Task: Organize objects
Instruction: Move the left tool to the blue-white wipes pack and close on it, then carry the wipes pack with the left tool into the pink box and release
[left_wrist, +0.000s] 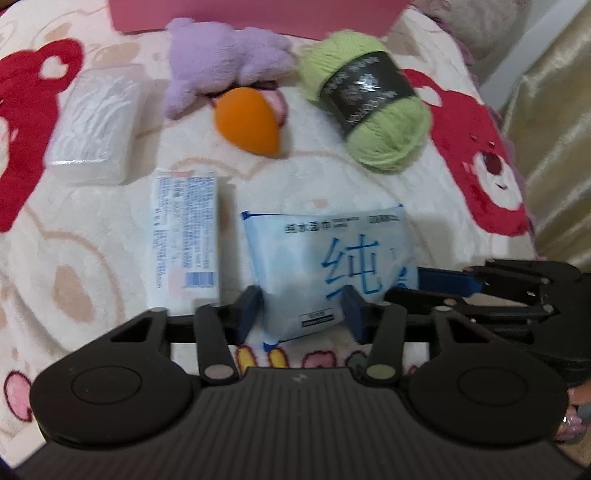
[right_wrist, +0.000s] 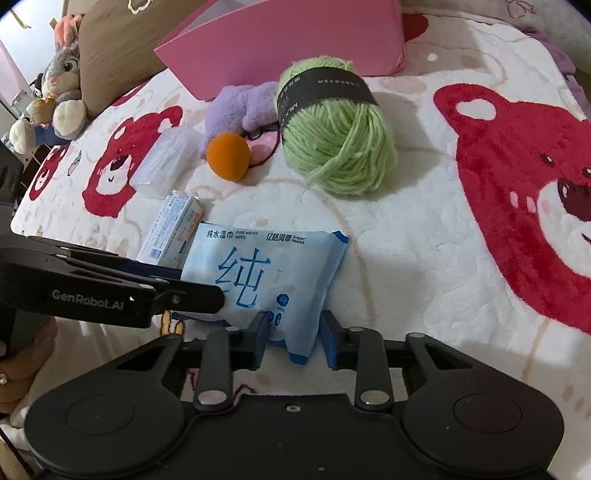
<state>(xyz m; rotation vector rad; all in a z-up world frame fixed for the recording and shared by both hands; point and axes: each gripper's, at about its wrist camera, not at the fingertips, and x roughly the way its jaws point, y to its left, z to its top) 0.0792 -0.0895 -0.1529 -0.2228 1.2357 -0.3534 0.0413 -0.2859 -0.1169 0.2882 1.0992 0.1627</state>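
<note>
I see the wet wipes pack (right_wrist: 266, 273) low in the middle, on the bed (right_wrist: 406, 229). Both tongs straddle its near end: my left tongs (left_wrist: 303, 314) and right tongs (right_wrist: 293, 338), spread, not pinching. Its long side runs away from me.

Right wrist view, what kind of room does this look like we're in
Most likely a bedroom, with the items laid out on a bed. The surface is a fluffy bear-print blanket, a brown pillow lies at its far end, and plush toys are piled beside it.
</note>
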